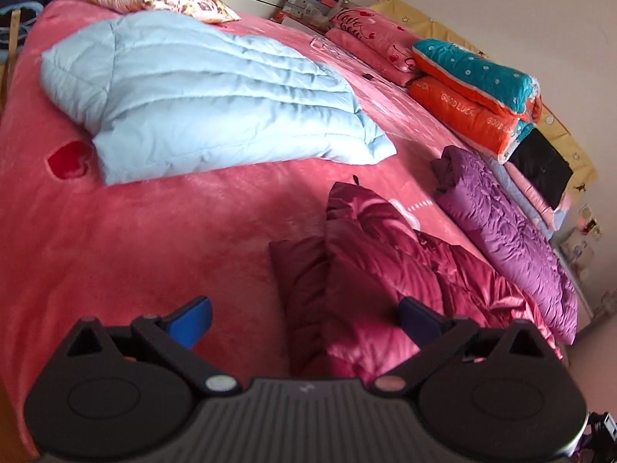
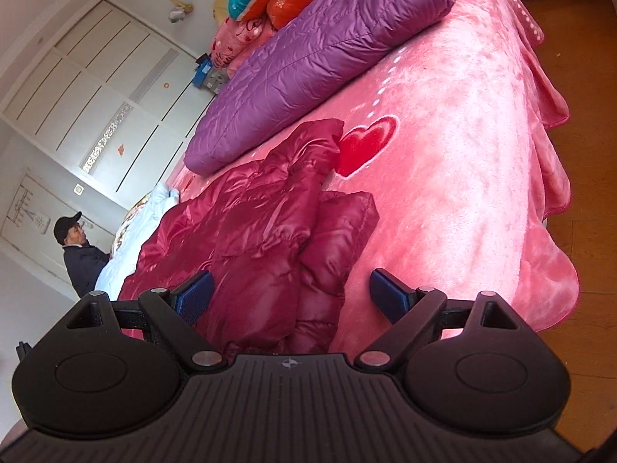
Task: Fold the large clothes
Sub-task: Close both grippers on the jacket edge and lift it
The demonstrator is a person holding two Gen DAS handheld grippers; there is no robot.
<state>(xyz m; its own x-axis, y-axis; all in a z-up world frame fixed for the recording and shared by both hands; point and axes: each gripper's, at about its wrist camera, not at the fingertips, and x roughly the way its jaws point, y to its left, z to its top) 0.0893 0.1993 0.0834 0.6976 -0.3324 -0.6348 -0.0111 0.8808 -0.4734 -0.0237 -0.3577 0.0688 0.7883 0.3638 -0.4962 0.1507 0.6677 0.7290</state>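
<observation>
Crimson down coat [image 2: 266,239] crumpled, both tongs gaping

Landmark = maroon jacket [image 1: 385,281], crumpled on pink blanket [image 1: 154,239]. Left of it: wide bare blanket, free passage. Beyond that gap: light blue jacket [image 1: 208,92]. Right, just beside: purple jacket [image 1: 509,227] blocks. Behind purple: stacked bedding [image 1: 474,88]. Near side: bare blanket strip to bed edge.

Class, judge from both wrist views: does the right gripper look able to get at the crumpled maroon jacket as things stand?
Probably yes. The right gripper is open and the maroon jacket lies on the pink blanket directly ahead between its fingers, with nothing between them. The purple jacket lies beyond, out of the way.
</observation>
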